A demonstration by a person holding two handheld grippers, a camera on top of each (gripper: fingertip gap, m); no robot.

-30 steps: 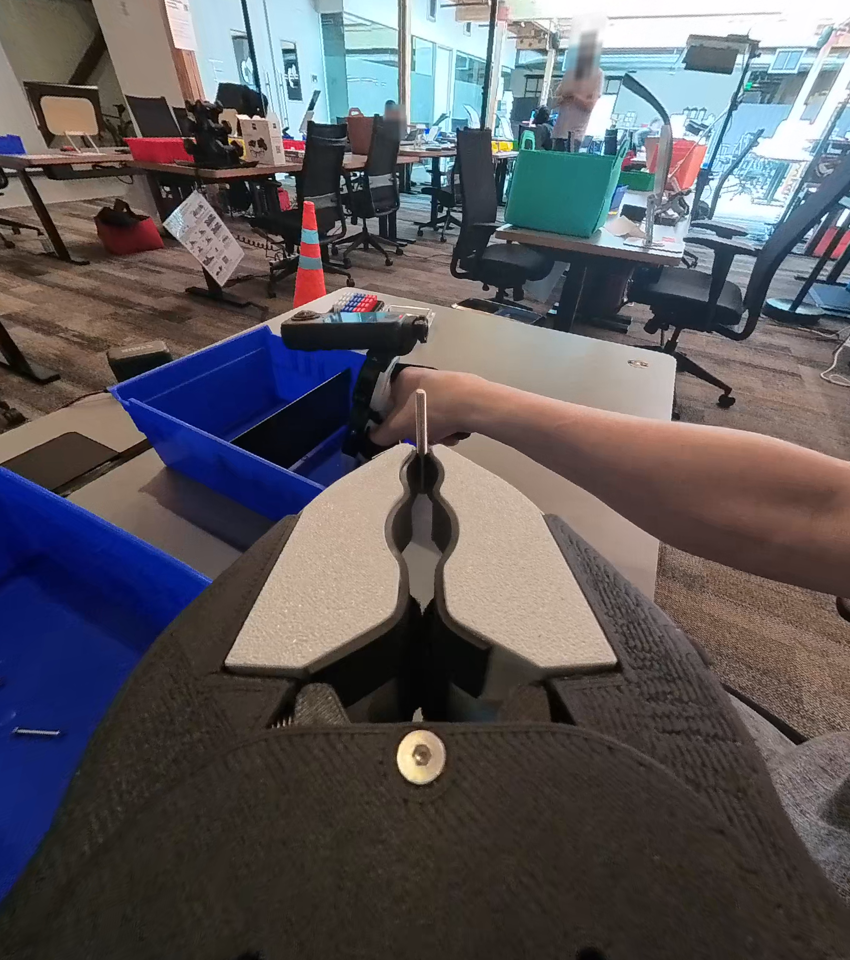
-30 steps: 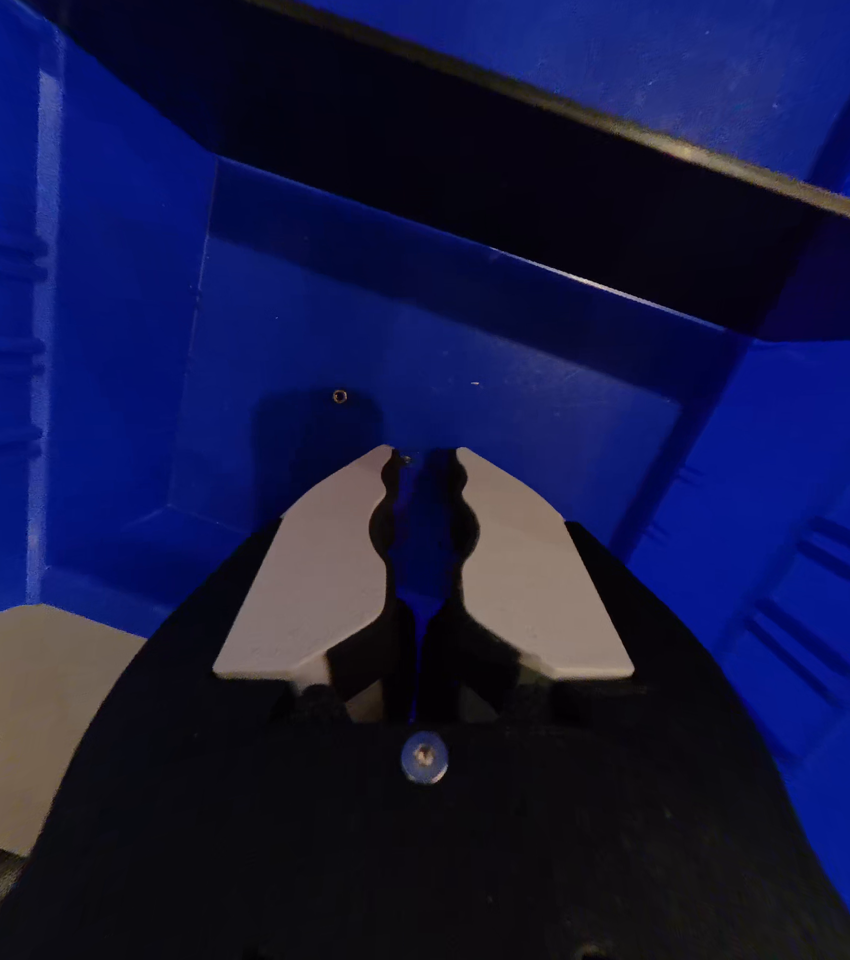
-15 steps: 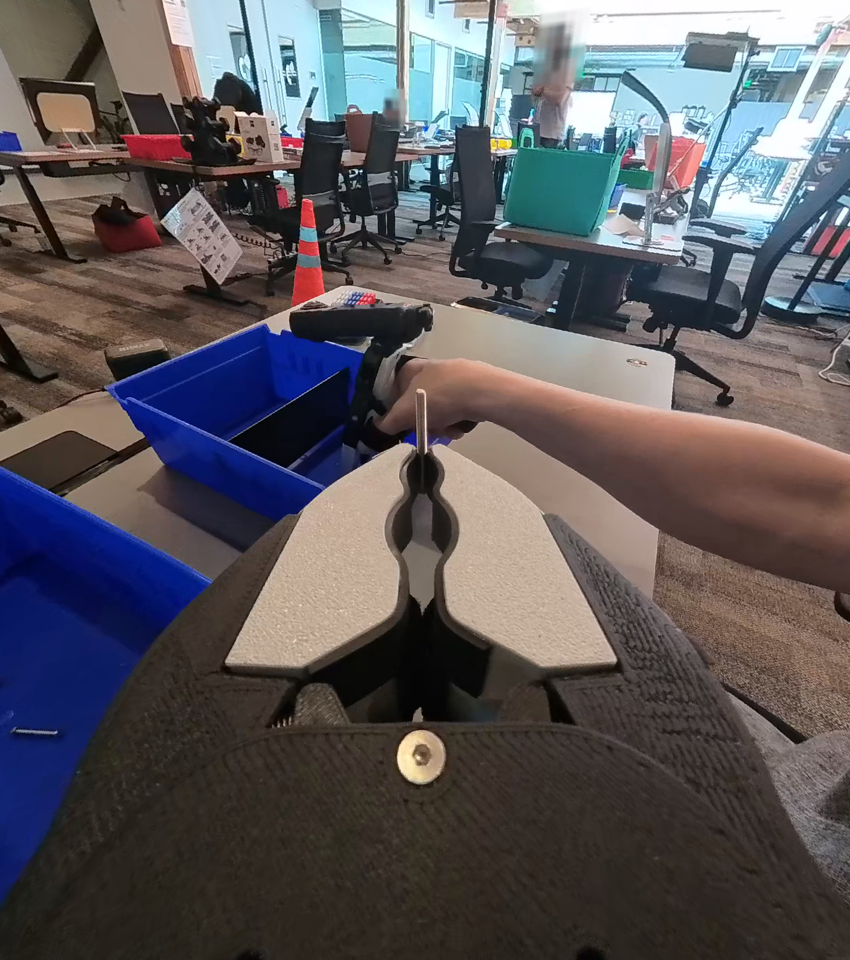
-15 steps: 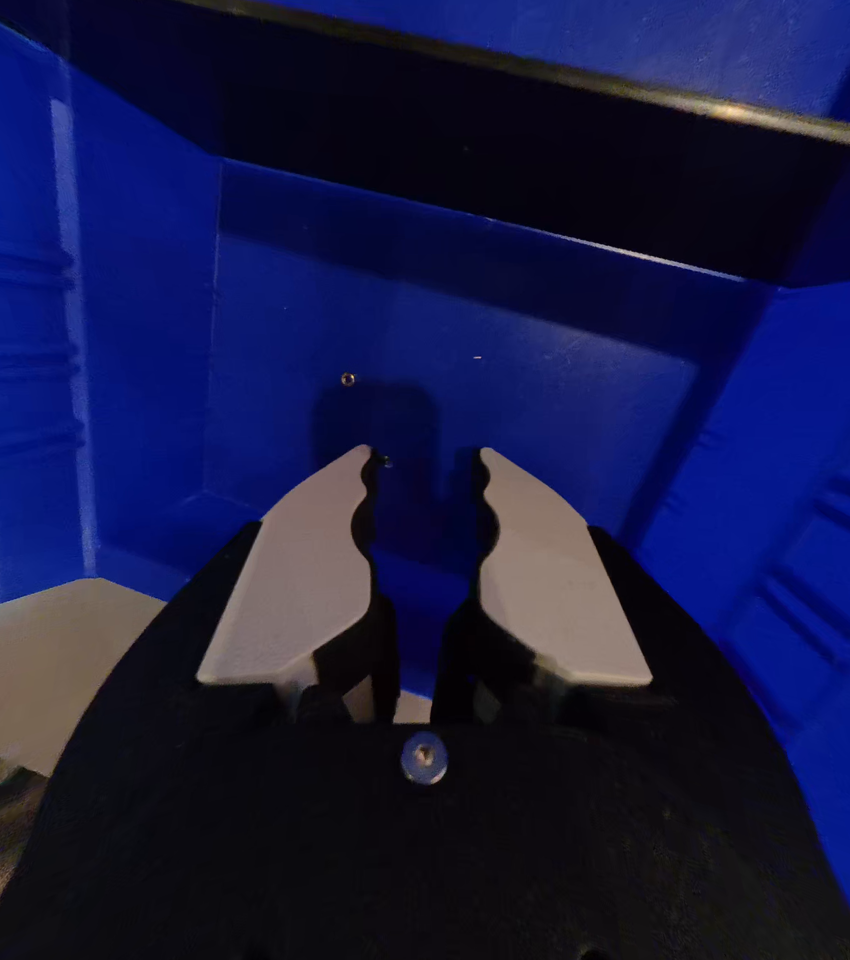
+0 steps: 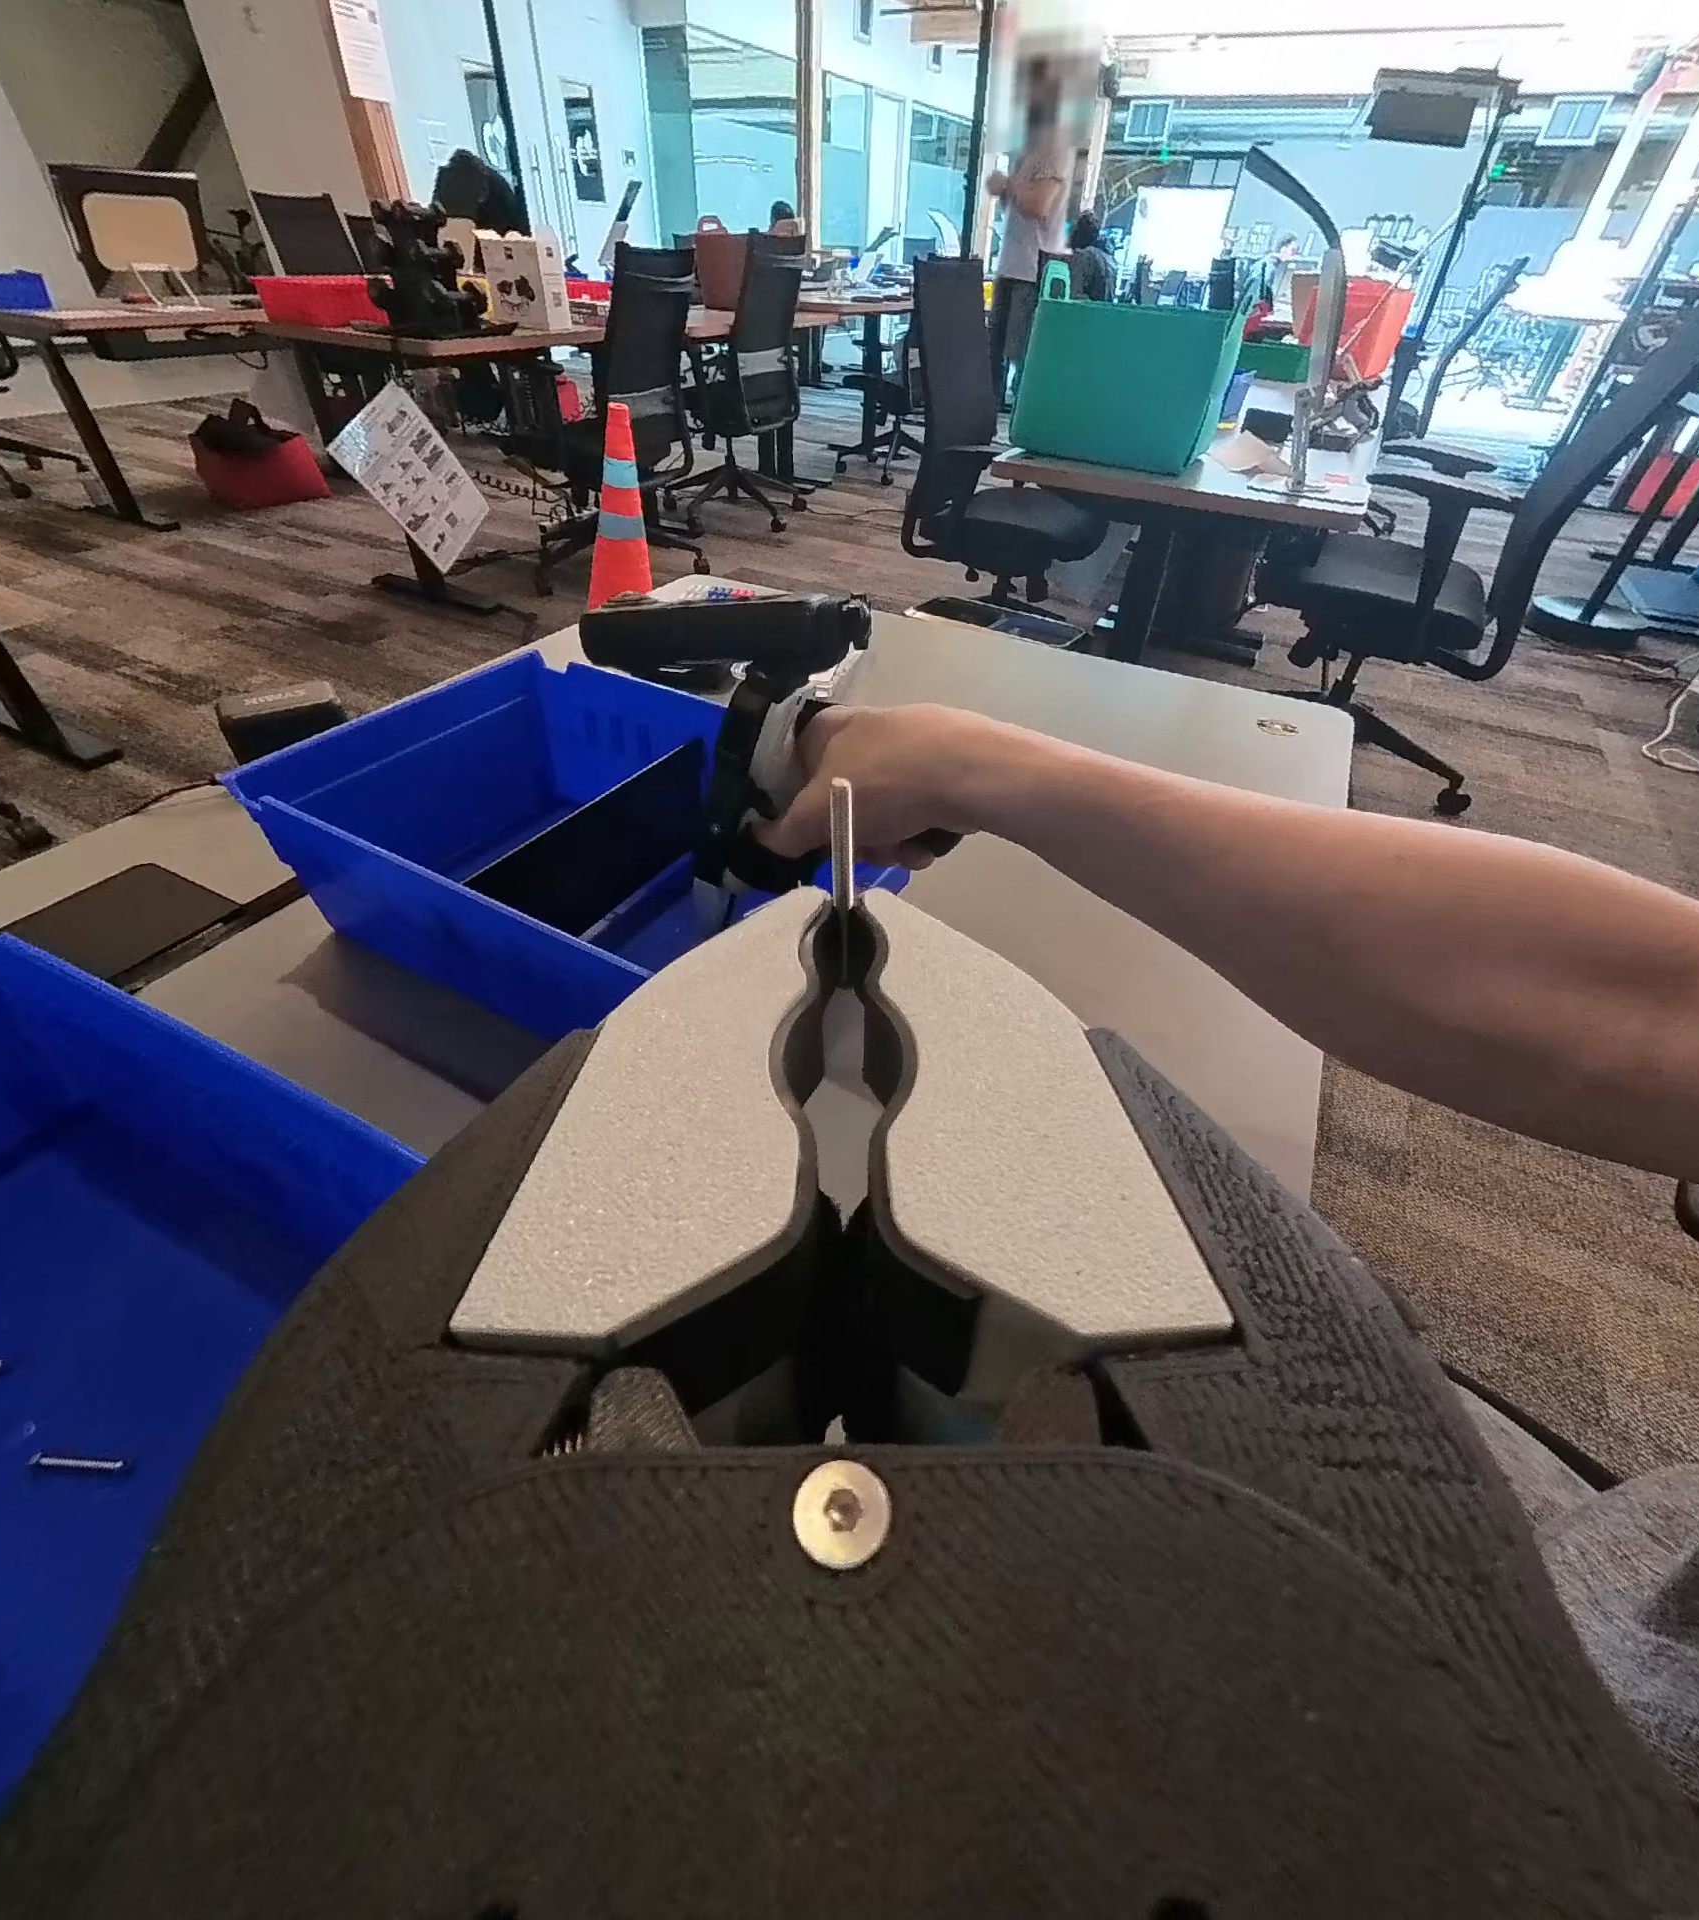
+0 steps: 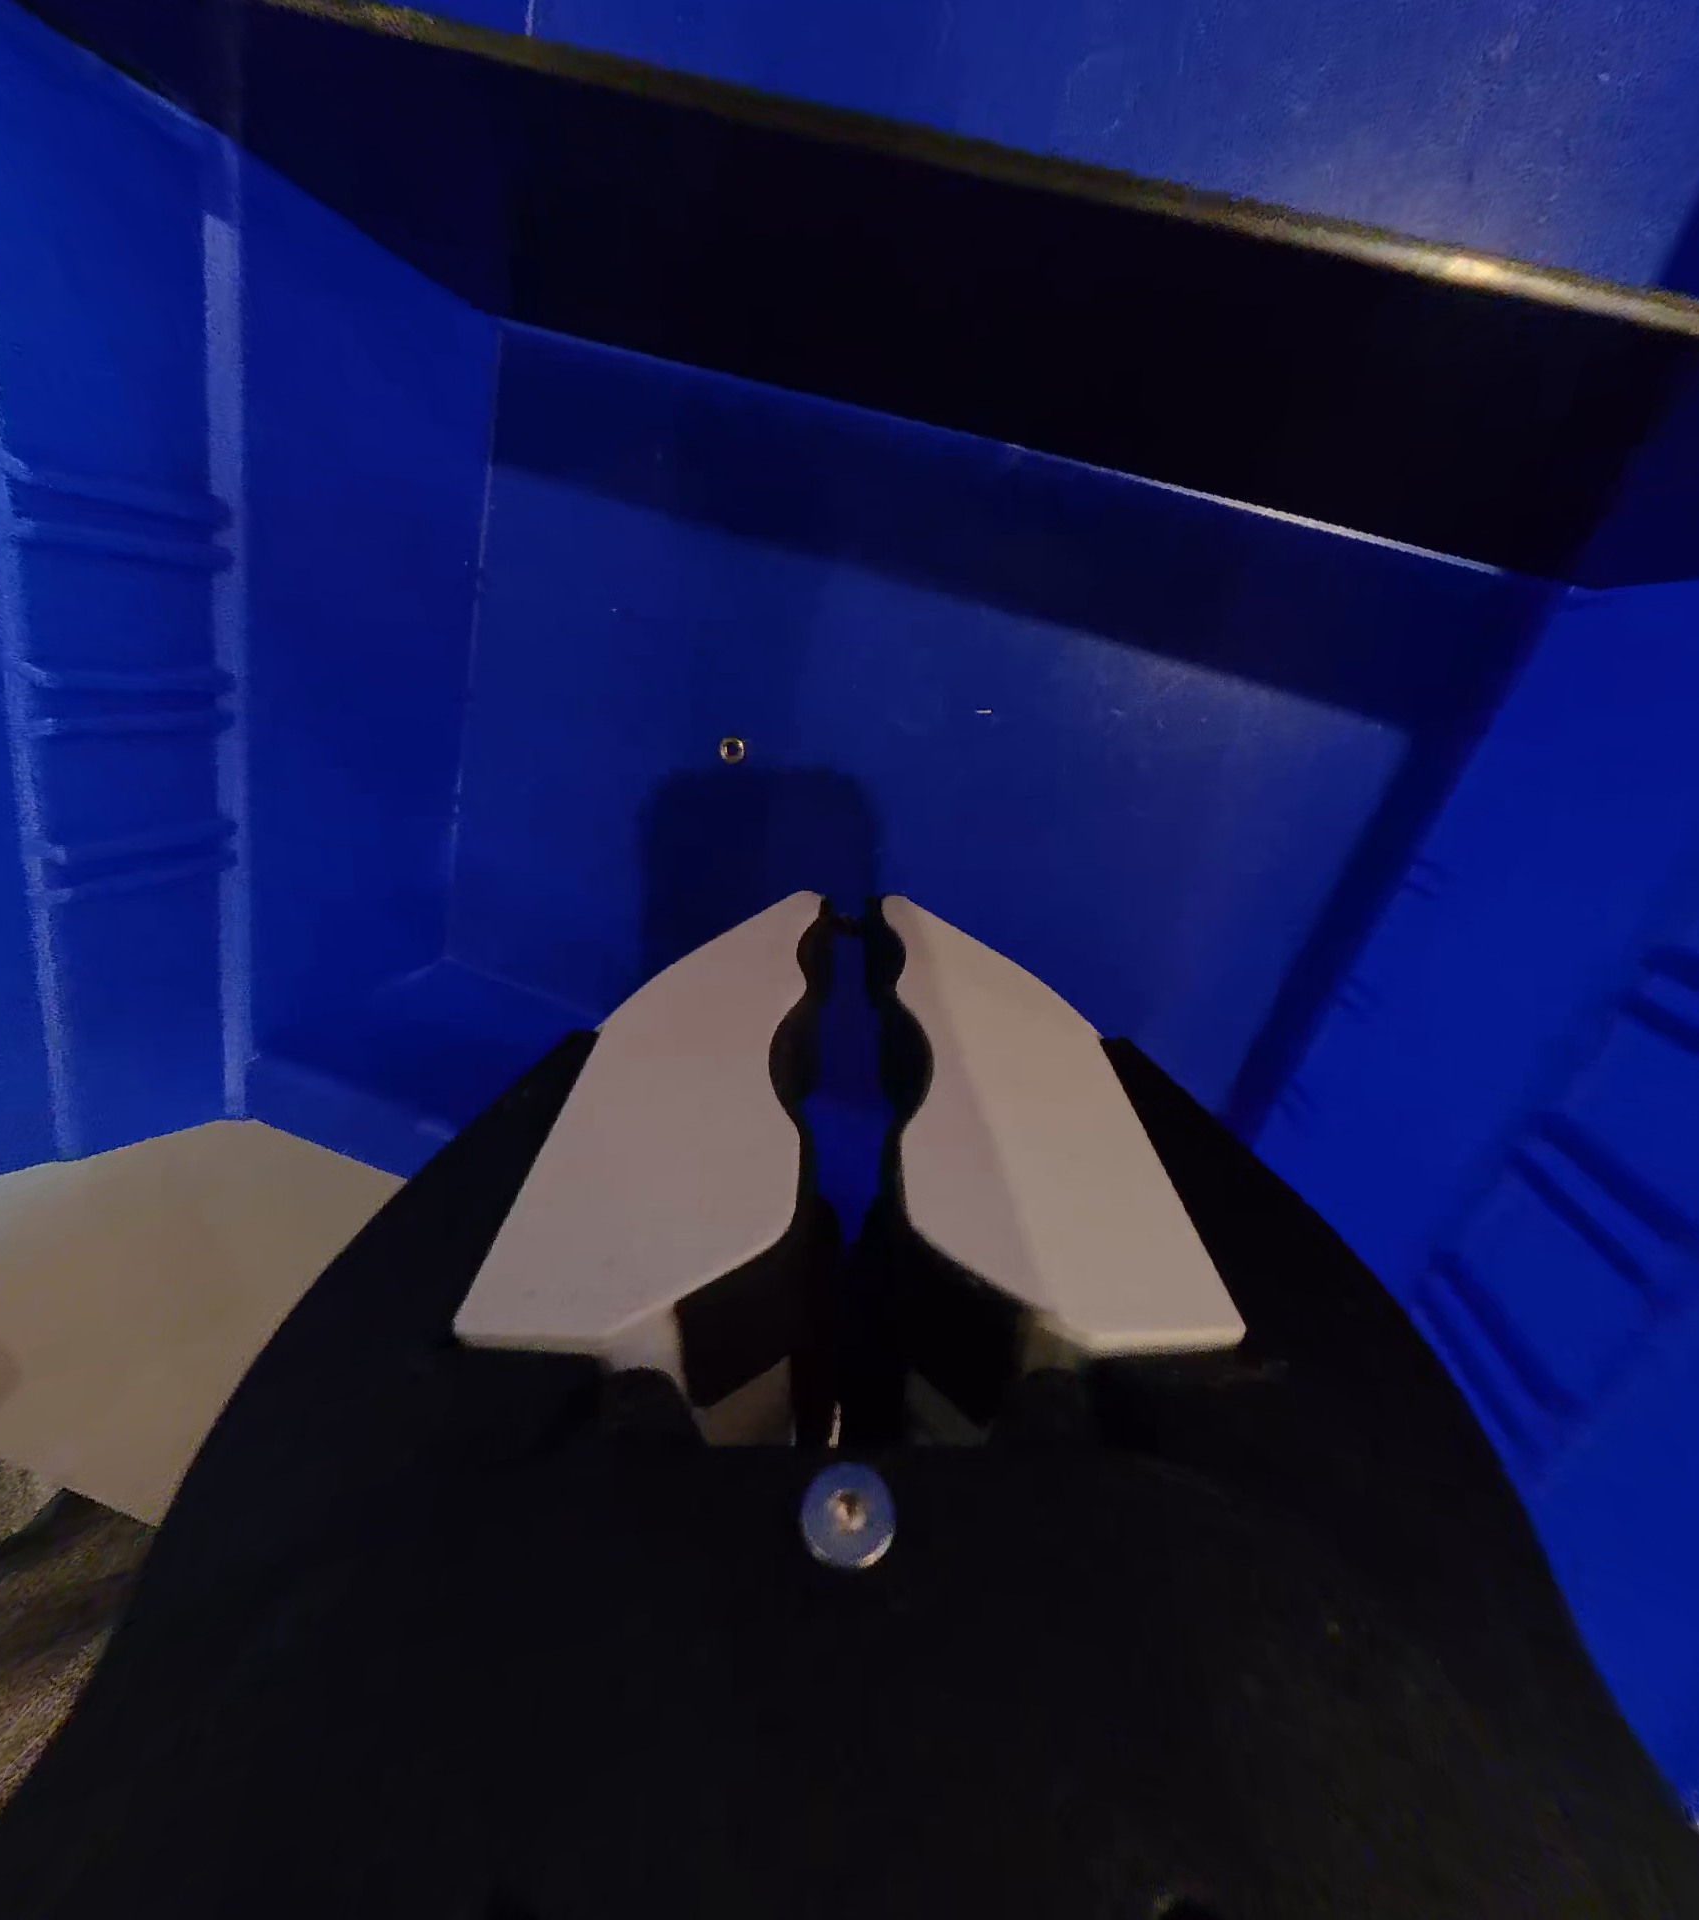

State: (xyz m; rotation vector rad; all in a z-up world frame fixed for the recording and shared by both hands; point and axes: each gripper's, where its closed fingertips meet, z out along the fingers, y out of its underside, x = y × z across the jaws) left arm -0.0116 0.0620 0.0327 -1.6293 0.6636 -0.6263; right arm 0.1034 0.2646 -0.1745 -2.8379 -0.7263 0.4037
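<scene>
- Left tongs (image 5: 840, 914): pale grey speckled pads, black ribbed body; silver pin (image 5: 840, 836) between them;
- Bins (image 5: 429, 831): bright blue, black divider (image 5: 596, 852);
- Tabletop (image 5: 1136, 707): light grey;
- Cone (image 5: 619, 509): orange, teal-banded;
- Tub (image 5: 1120, 384): green

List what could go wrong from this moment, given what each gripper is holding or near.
1. The left gripper pinches the metal pin only at its lower end, by the very fingertips; it could tilt or slip out.
2. The right gripper, deep in the divided blue bin, has something tiny and dark at its nearly closed tips; too small to identify, it may drop.
3. The small nut on the bin floor lies beyond the tips, easily nudged.
</scene>
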